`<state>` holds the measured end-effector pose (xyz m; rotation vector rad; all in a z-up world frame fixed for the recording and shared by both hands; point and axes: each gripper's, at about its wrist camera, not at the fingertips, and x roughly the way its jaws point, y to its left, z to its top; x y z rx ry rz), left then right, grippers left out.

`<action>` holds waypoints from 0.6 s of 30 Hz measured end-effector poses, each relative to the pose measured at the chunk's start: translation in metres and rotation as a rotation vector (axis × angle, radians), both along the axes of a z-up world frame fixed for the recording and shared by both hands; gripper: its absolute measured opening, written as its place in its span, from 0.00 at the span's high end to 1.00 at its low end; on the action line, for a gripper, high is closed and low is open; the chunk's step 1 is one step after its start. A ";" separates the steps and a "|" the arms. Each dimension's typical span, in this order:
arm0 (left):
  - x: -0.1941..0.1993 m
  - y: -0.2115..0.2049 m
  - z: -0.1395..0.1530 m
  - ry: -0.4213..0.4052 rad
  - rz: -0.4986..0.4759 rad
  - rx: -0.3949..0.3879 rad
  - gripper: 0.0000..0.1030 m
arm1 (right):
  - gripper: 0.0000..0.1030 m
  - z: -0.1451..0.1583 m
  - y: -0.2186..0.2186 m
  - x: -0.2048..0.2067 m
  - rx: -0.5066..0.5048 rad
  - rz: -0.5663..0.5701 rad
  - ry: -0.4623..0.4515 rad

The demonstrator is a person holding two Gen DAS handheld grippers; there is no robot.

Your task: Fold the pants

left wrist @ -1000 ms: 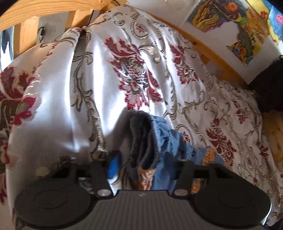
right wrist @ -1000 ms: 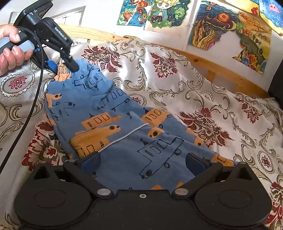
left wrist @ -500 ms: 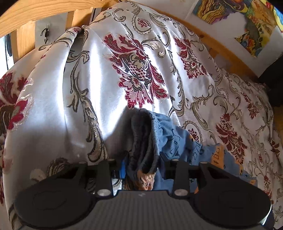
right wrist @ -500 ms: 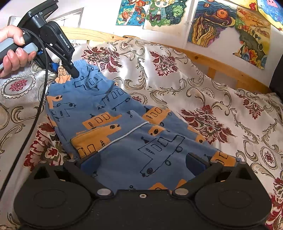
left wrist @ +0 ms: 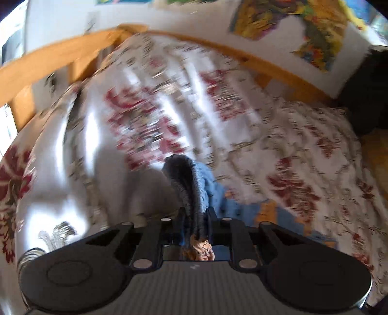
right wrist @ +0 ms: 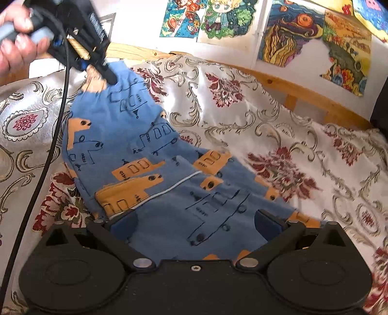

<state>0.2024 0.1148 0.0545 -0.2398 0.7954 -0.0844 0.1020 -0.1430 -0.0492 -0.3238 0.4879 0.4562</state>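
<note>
A floral satin bedspread [right wrist: 254,121] covers a bed with a wooden frame [right wrist: 315,101] against a white wall [right wrist: 135,21] hung with colourful drawings [right wrist: 286,31], in bright light.

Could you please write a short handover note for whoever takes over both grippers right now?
Left gripper: shut on one end of the pants, lifting it off the bedspread.
Right gripper: open, fingers on either side of the near end of the pants, not clamped.
Pants: blue with orange print, the rest lying on the bedspread.
Done: one end picked up.
Left: probably close the right gripper, bring the ends together, smooth the fold.
</note>
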 end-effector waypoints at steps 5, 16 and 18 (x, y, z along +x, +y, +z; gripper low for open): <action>-0.013 -0.054 0.030 -0.063 -0.137 0.009 0.82 | 0.01 0.026 -0.032 0.007 0.030 -0.025 -0.010; -0.030 -0.205 0.014 -0.085 -0.501 0.208 0.81 | 0.01 0.067 -0.171 0.025 0.261 -0.251 0.110; -0.036 -0.237 -0.007 -0.072 -0.573 0.291 0.81 | 0.01 0.068 -0.191 0.032 0.368 -0.275 0.153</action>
